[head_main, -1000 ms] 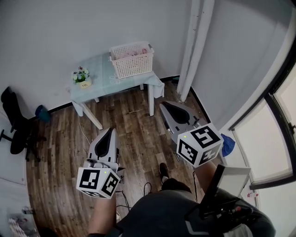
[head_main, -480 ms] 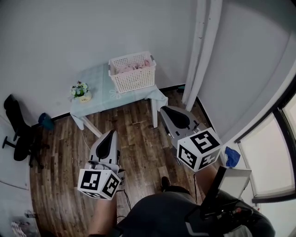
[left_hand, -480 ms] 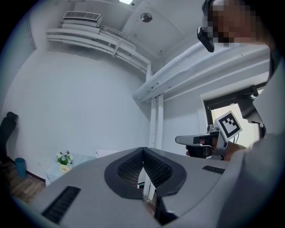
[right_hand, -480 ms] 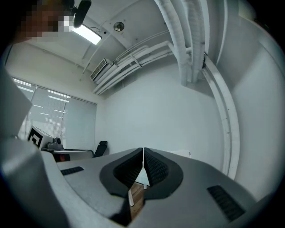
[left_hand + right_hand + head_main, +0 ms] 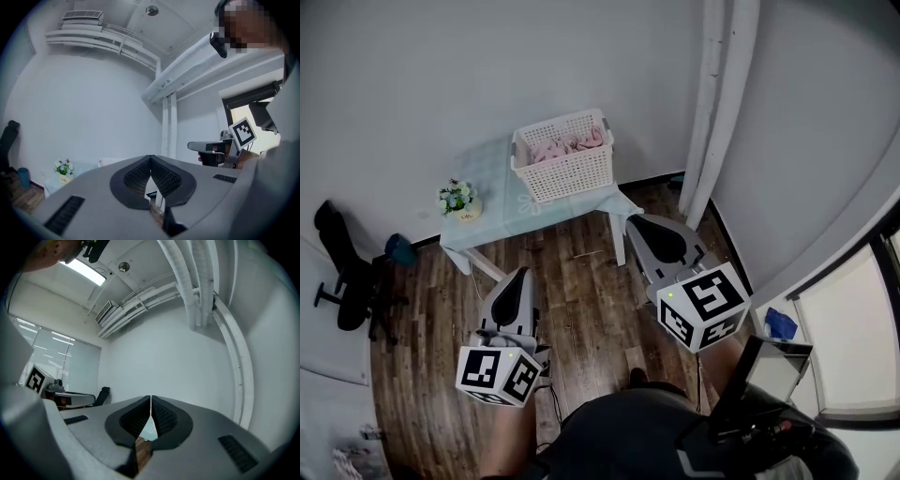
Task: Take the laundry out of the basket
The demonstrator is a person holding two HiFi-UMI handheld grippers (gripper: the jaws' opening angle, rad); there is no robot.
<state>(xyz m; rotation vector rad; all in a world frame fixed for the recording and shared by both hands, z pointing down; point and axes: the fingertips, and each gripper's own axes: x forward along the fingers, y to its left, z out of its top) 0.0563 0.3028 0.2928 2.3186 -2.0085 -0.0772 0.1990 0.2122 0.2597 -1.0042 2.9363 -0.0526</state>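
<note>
The left hand-held gripper (image 5: 523, 274) and the right hand-held gripper (image 5: 631, 224) both have jaws closed together, holding nothing. Well ahead of them, the basket (image 5: 567, 176) of laundry (image 5: 569, 145) stands on the bench (image 5: 487, 223).

White walls (image 5: 441, 75), wood floor (image 5: 581, 281), pale table (image 5: 497, 222), black chair (image 5: 342, 272).

— What is the basket (image 5: 565, 173) made of?
— White plastic lattice, matt. The laundry (image 5: 569, 143) in it is soft pink cloth.
— And the table (image 5: 494, 199)?
— Covered in pale, smooth cloth. The floor (image 5: 586, 286) is dark wood plank with a faint sheen.
— The tools?
— The left gripper (image 5: 523, 272) and right gripper (image 5: 632, 223) have matt grey plastic shells and dark ribbed pads (image 5: 136, 177).
</note>
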